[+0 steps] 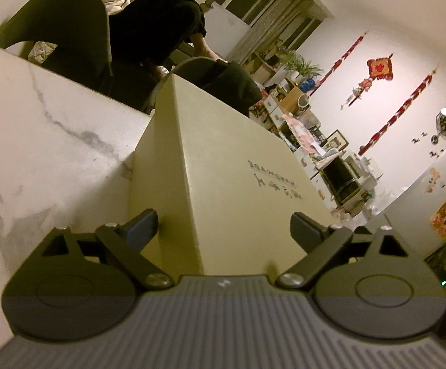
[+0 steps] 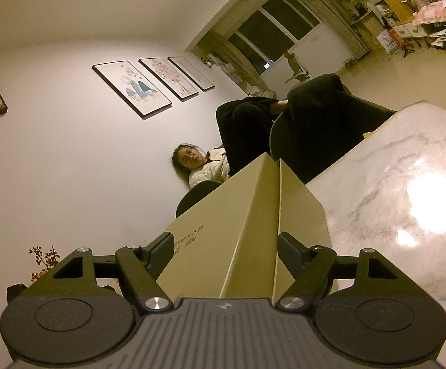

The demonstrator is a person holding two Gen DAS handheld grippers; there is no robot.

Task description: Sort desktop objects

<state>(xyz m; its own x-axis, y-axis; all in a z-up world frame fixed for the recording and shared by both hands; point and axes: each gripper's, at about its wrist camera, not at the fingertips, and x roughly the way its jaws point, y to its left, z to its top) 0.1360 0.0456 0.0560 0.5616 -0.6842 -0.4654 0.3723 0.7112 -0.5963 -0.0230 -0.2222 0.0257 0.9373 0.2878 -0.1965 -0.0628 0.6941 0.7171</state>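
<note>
My left claw [image 1: 223, 230] stands wide around the box [image 1: 232, 166], pads apart from it, my right claw [image 2: 226, 252] grips the box's end on the marble surface [image 2: 407, 203]; I judge the left should re-close squarely before lifting.

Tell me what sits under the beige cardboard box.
The beige cardboard box rests on the white marble-patterned tabletop, which shows beside it. Whatever lies directly beneath its base is covered, and its inside is closed from view.
</note>
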